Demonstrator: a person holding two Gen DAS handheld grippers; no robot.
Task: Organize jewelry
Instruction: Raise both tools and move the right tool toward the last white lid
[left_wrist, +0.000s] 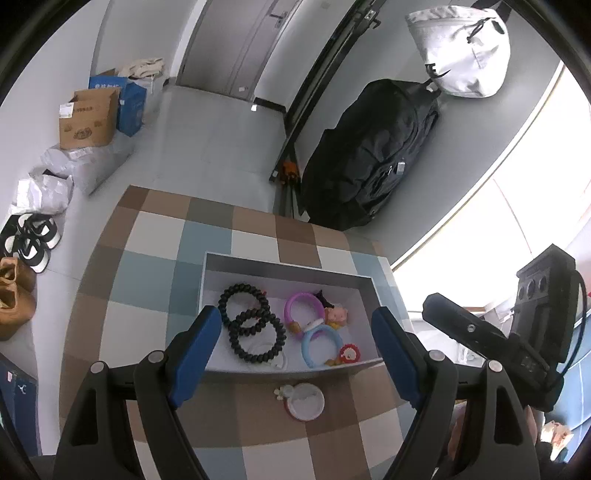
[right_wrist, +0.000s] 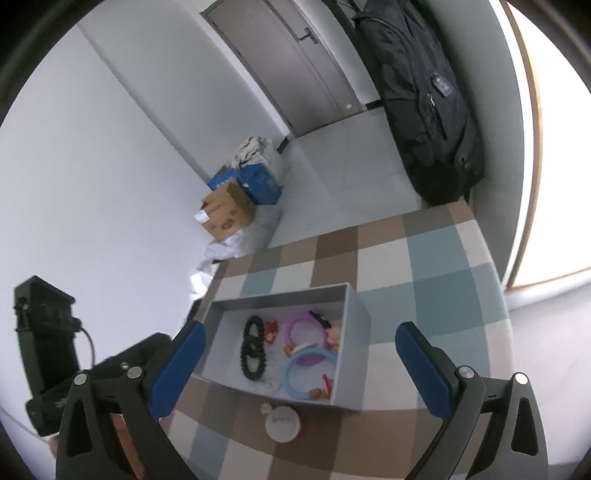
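Both sets of tongs hang above the near edge of the checked table (left_wrist: 155, 258), each spread wide with nothing between its blue pads. The left gripper (left_wrist: 297, 332) frames the grey box (left_wrist: 280, 267), which lies just beyond its tips; the right gripper (right_wrist: 301, 354) frames the same box from farther right. Inside the box lie two black beaded bracelets (left_wrist: 255, 326) on the left, with a purple ring (left_wrist: 303, 308) and a blue ring (left_wrist: 319, 343) on the right, touching small charms. A round white compact (left_wrist: 304, 400) sits on the table just near of the box, outside it.

The left view alone shows shoes (left_wrist: 31, 240) on the floor at far left and a white bag (left_wrist: 461, 51) above the black backpack (left_wrist: 373, 155). Both views show cardboard boxes (right_wrist: 227, 212) by the wall. Nothing stands between the tongs and the box.
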